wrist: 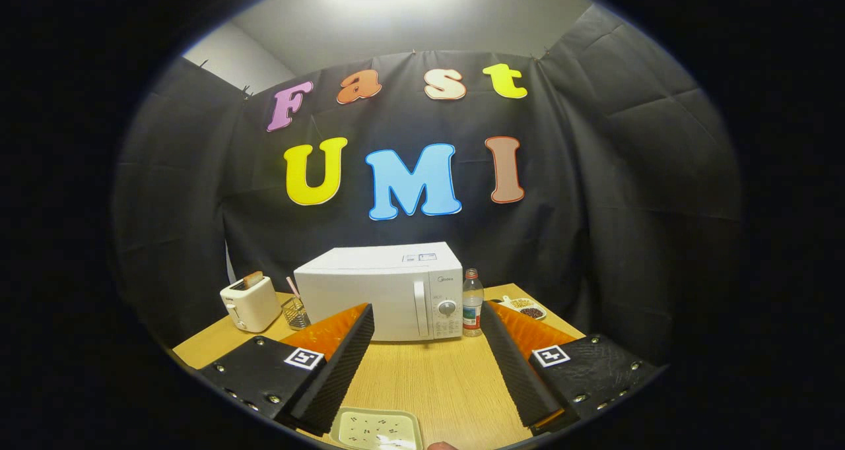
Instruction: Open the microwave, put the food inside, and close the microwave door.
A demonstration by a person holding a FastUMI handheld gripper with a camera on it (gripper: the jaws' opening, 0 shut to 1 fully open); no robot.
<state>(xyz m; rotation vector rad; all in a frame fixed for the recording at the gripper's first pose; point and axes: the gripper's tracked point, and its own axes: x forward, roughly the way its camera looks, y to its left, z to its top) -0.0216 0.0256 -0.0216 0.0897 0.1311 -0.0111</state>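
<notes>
Two fingers of the gripper [428, 344] stand wide apart over the wooden table [422, 377], holding nothing, with bare tabletop showing between them. Closest of all, low between the finger bases, lies a pale square plate [377, 429] with small dark specks on it; what food it carries I cannot tell. Beyond the fingertips, toward the back of the table, sits the white microwave [379, 291], its door shut, the vertical handle [420, 308] and a round dial [447, 308] on the side nearer the right finger. Just beside the microwave on that side stands a clear plastic bottle [472, 305], upright, with a label. Past the right finger's tip rests a small dish [525, 307] holding yellowish and dark bits. On the microwave's other side a wire holder [296, 311] carries a pink stick, and next to it stands a cream toaster [249, 303] with a slice of toast rising from its slot.
</notes>
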